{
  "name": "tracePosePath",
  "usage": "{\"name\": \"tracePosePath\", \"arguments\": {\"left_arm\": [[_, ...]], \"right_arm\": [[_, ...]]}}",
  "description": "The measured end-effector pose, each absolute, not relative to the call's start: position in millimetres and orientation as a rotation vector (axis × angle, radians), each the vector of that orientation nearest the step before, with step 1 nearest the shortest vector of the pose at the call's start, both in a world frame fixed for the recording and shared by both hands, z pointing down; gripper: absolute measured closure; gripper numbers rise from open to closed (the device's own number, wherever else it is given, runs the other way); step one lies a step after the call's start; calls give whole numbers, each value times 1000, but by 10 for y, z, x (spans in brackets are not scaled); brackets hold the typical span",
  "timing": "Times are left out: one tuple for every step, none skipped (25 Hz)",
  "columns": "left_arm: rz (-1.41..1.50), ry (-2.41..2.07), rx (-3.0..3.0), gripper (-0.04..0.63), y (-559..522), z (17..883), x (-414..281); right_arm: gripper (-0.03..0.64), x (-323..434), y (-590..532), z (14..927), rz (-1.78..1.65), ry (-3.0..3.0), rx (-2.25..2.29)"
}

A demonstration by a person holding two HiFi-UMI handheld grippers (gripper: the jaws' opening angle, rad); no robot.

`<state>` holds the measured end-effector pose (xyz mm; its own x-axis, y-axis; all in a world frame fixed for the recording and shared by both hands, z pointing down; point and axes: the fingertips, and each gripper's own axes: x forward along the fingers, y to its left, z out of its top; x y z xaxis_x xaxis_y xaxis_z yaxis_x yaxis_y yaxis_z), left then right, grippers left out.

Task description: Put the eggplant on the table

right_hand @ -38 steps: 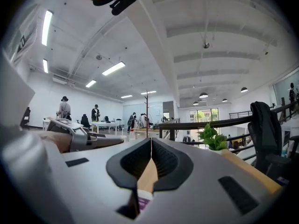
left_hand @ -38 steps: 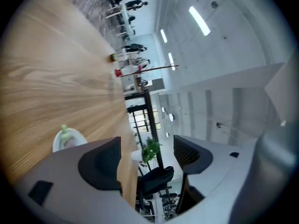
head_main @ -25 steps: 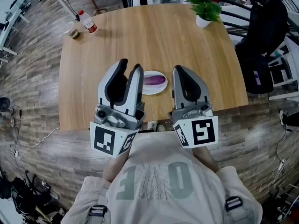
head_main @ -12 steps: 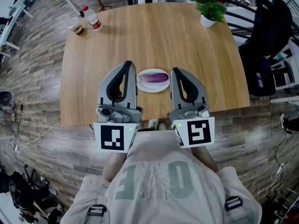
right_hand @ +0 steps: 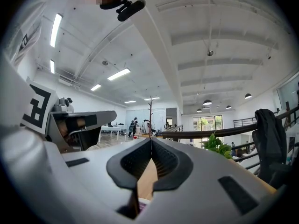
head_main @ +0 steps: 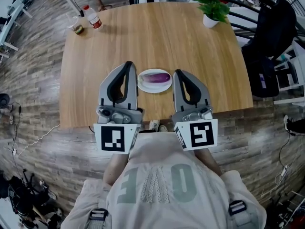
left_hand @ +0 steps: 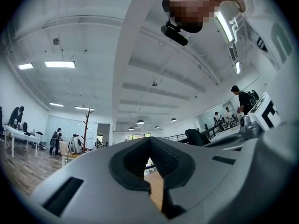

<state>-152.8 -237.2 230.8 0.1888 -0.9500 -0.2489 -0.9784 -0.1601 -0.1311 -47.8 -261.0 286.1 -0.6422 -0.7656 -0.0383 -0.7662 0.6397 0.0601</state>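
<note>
Eggplant (head_main: 157, 78) sits on a plate (head_main: 144, 86). Left tool (head_main: 127, 66) and right tool (head_main: 179, 73) are closed and empty; one should open wide first.

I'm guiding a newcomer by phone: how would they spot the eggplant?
Find the large wooden table. By its near edge sits a white plate with the eggplant lying on it. It is the only purple thing, far from the bottle and potted plant at the back.
</note>
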Motion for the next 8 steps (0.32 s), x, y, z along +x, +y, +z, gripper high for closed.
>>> {"name": "tracePosePath", "arguments": {"left_arm": [[162, 1841, -2201, 588, -2375, 2296, -1524], [169, 1835, -2199, 589, -2373, 2280, -1514], [178, 1827, -2200, 589, -2369, 2264, -1500], [184, 1820, -2204, 589, -2364, 2254, -1486], [185, 1816, -2209, 589, -2361, 2254, -1477], [182, 1817, -2214, 589, -2360, 2261, -1473], [174, 1821, -2220, 589, -2360, 2272, -1472], [165, 1827, -2226, 589, -2361, 2285, -1472]], "right_arm": [[598, -476, -2609, 2857, 114, 2835, -1326], [598, -473, -2605, 2858, 114, 2834, -1327], [598, -470, -2598, 2865, 112, 2835, -1330], [598, -465, -2591, 2875, 108, 2837, -1332], [598, -460, -2584, 2882, 104, 2839, -1334], [598, -456, -2580, 2886, 101, 2841, -1335], [598, -453, -2576, 2887, 99, 2843, -1335], [598, -451, -2573, 2887, 98, 2844, -1335]]}}
